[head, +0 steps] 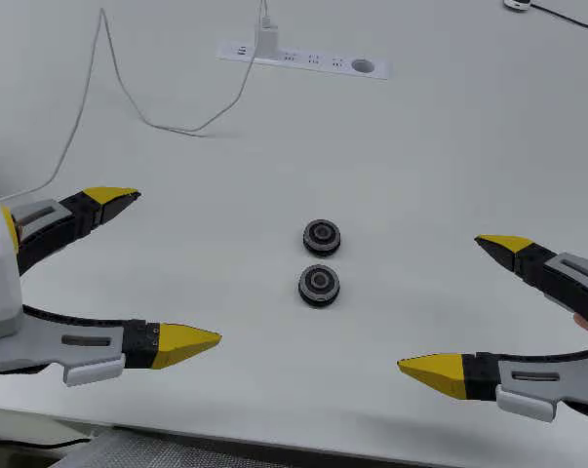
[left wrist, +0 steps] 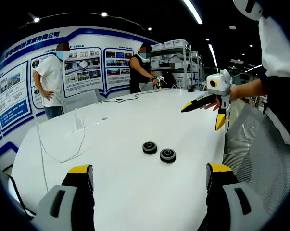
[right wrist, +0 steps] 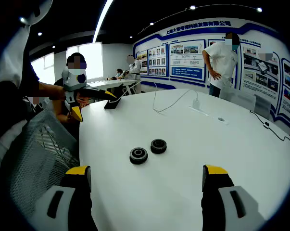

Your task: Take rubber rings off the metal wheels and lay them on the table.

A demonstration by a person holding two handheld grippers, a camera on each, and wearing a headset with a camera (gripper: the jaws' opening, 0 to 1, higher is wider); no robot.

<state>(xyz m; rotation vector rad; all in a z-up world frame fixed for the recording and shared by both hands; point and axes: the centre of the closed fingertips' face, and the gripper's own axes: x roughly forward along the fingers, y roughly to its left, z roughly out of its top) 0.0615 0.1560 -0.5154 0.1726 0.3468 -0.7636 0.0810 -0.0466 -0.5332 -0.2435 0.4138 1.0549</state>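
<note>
Wall banner (right wrist: 198,25) carries Chinese lettering, too small to read.

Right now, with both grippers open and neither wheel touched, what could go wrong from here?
The far wheel and near wheel lie flat and close together, so fingers closing on one might knock the other. Both are small on a smooth table; the pointed tips of the left gripper and right gripper could push a wheel away rather than grip it.
</note>
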